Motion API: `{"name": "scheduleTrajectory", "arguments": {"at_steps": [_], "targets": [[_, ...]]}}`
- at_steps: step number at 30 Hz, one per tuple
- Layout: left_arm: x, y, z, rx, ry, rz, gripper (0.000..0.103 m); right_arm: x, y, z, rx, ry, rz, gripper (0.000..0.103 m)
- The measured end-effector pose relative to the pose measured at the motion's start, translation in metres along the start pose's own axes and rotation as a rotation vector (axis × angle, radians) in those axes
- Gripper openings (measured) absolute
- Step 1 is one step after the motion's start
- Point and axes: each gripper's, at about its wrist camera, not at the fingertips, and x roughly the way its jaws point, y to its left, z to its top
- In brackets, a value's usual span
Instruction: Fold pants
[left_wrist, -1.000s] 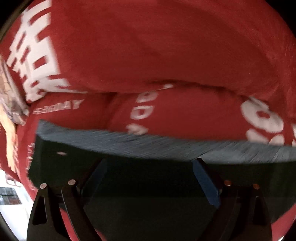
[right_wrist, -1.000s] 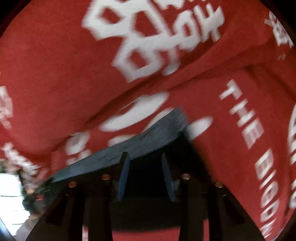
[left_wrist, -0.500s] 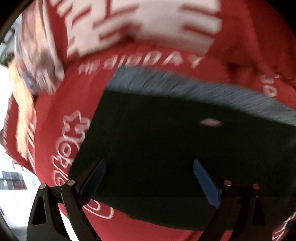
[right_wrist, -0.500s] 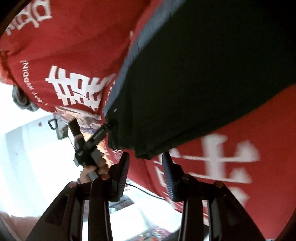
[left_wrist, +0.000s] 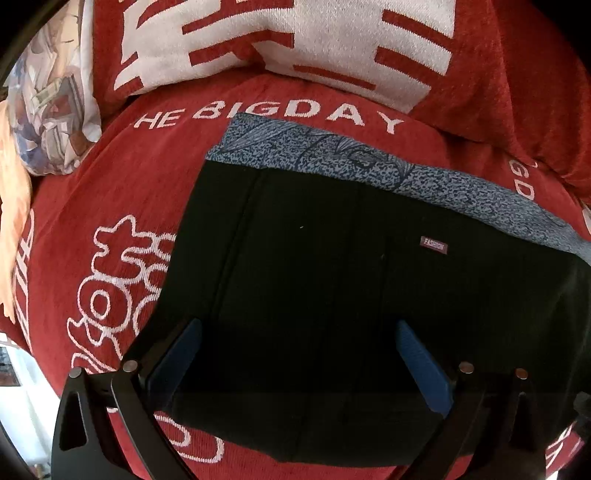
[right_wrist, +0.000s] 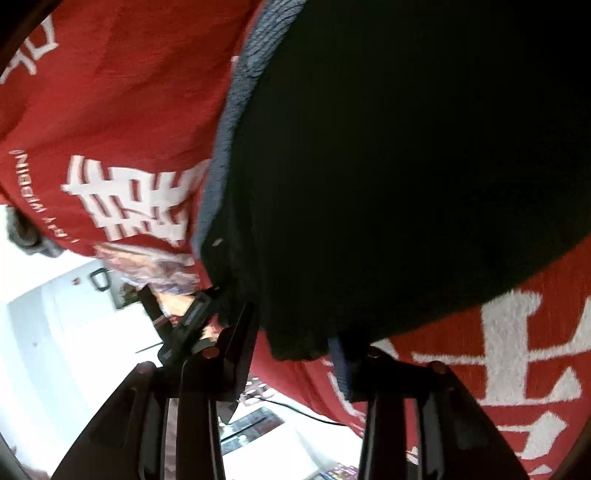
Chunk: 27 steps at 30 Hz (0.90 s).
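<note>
The black pants lie folded into a compact rectangle on a red blanket, with a speckled grey-blue waistband along the far edge and a small "FASHION" label. My left gripper hovers over the near part of the pants, jaws wide open and empty. In the right wrist view the pants fill the upper right and their corner hangs between the jaws of my right gripper, which stand apart and do not clamp it. The left gripper shows beyond it.
The red blanket carries white lettering and covers a cushion at the back. A printed pillow lies at the far left. A white floor and a cable show below the blanket's edge in the right wrist view.
Both grippers have drawn back from the pants. The left view now takes in the whole folded rectangle, steady and sharp. The right gripper has come closer to the pants' corner.
</note>
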Motion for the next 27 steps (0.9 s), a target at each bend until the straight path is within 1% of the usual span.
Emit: {"name": "scheduleTrajectory", "arguments": {"at_steps": [2, 3, 5, 6, 7, 8, 9, 11, 12, 13, 14, 15, 17, 19, 20, 23, 24, 25, 26, 27], "targets": [[0.000, 0.003, 0.001, 0.006, -0.001, -0.010, 0.103, -0.011, 0.016, -0.006, -0.077, -0.036, -0.016, 0.009], [-0.002, 0.003, 0.000, 0.010, -0.006, -0.012, 0.103, -0.016, 0.020, -0.012, -0.117, -0.052, -0.051, 0.009], [-0.003, 0.003, -0.002, 0.021, -0.015, -0.006, 0.103, -0.015, 0.011, -0.021, -0.117, -0.054, -0.105, 0.009], [-0.004, 0.002, -0.002, 0.022, -0.016, 0.001, 0.103, -0.012, 0.000, -0.025, -0.100, -0.042, -0.151, 0.008], [-0.004, 0.002, -0.002, 0.020, -0.010, 0.006, 0.103, -0.011, -0.010, -0.027, -0.078, -0.031, -0.178, 0.008], [-0.006, 0.001, -0.002, 0.018, 0.001, 0.013, 0.103, -0.015, -0.017, -0.030, -0.060, -0.024, -0.163, 0.008], [-0.008, -0.001, -0.001, 0.020, 0.010, 0.021, 0.103, -0.019, -0.019, -0.031, -0.065, -0.016, -0.175, 0.008], [-0.020, -0.011, -0.005, 0.046, 0.014, 0.053, 0.103, -0.037, -0.015, -0.034, -0.114, -0.009, -0.200, 0.009], [-0.028, -0.016, -0.009, 0.056, 0.009, 0.040, 0.103, -0.047, -0.012, -0.034, -0.140, -0.024, -0.224, 0.010], [-0.039, -0.024, -0.013, 0.069, 0.002, 0.014, 0.103, -0.059, -0.008, -0.033, -0.178, -0.048, -0.260, 0.013], [-0.047, -0.034, -0.018, 0.088, -0.008, -0.001, 0.103, -0.069, -0.004, -0.030, -0.209, -0.071, -0.290, 0.019], [-0.058, -0.051, -0.025, 0.125, -0.025, -0.015, 0.103, -0.079, 0.002, -0.026, -0.247, -0.106, -0.330, 0.021], [-0.068, -0.081, -0.032, 0.170, -0.046, -0.049, 0.103, -0.092, 0.011, -0.014, -0.301, -0.159, -0.394, 0.021], [-0.072, -0.119, -0.037, 0.200, -0.037, -0.112, 0.103, -0.098, 0.020, 0.002, -0.342, -0.214, -0.466, 0.021], [-0.071, -0.137, -0.041, 0.211, -0.029, -0.136, 0.103, -0.098, 0.023, 0.008, -0.356, -0.225, -0.486, 0.021], [-0.059, -0.180, -0.049, 0.230, -0.018, -0.155, 0.103, -0.095, 0.022, 0.023, -0.393, -0.263, -0.597, 0.021], [-0.052, -0.188, -0.052, 0.240, 0.001, -0.152, 0.103, -0.093, 0.018, 0.026, -0.391, -0.254, -0.624, 0.020], [-0.040, -0.199, -0.057, 0.257, 0.044, -0.131, 0.103, -0.087, 0.010, 0.028, -0.382, -0.229, -0.646, 0.018], [-0.035, -0.205, -0.061, 0.256, 0.056, -0.119, 0.103, -0.086, 0.006, 0.027, -0.384, -0.228, -0.643, 0.018], [-0.040, -0.207, -0.062, 0.231, 0.017, -0.111, 0.103, -0.087, 0.007, 0.023, -0.406, -0.255, -0.639, 0.018]]}}
